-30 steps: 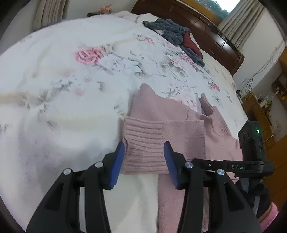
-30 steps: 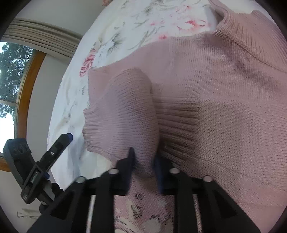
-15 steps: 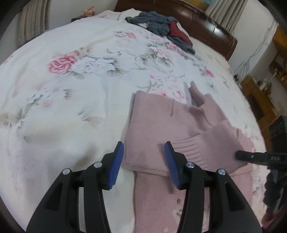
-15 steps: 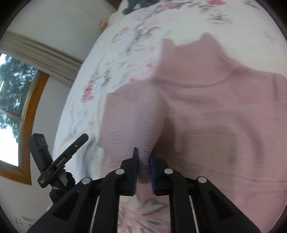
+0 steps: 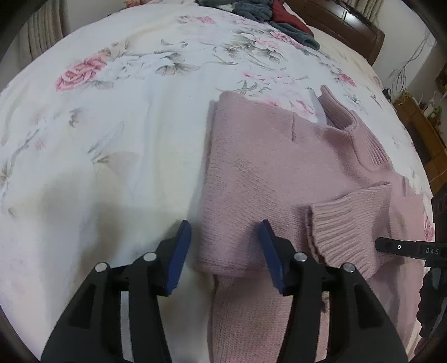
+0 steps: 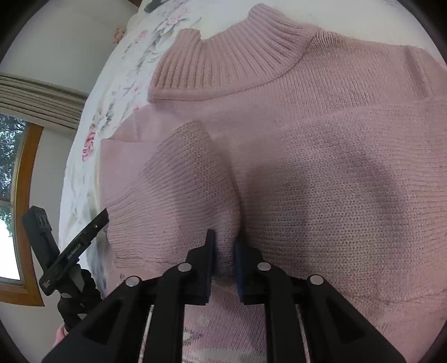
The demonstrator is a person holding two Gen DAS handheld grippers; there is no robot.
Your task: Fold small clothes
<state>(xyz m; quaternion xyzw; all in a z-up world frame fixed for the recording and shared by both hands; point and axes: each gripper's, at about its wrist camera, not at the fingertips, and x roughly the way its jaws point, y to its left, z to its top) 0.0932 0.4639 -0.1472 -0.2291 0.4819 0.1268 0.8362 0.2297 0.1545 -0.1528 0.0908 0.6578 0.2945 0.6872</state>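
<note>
A pink knitted sweater (image 5: 268, 164) lies on the flowered bedspread (image 5: 125, 117), its ribbed collar (image 5: 354, 128) toward the headboard. One sleeve (image 5: 346, 226) with a ribbed cuff is folded across the body. My left gripper (image 5: 225, 251) hovers open over the sweater's folded left edge, with nothing between its blue pads. In the right wrist view the sweater (image 6: 321, 145) fills the frame, and my right gripper (image 6: 225, 251) is shut on a fold of the sleeve (image 6: 192, 190). The right gripper's body (image 5: 410, 250) shows at the left view's right edge.
A pile of grey and dark red clothes (image 5: 268, 14) lies near the wooden headboard (image 5: 340, 25). A wooden cabinet (image 5: 424, 128) stands right of the bed. The left gripper's body (image 6: 64, 245) shows beside a window (image 6: 11, 195) and curtains (image 6: 42, 103).
The right gripper has carried the sleeve across the sweater's body toward the right and lower. The left gripper has drawn nearer the sweater's left edge and stays open.
</note>
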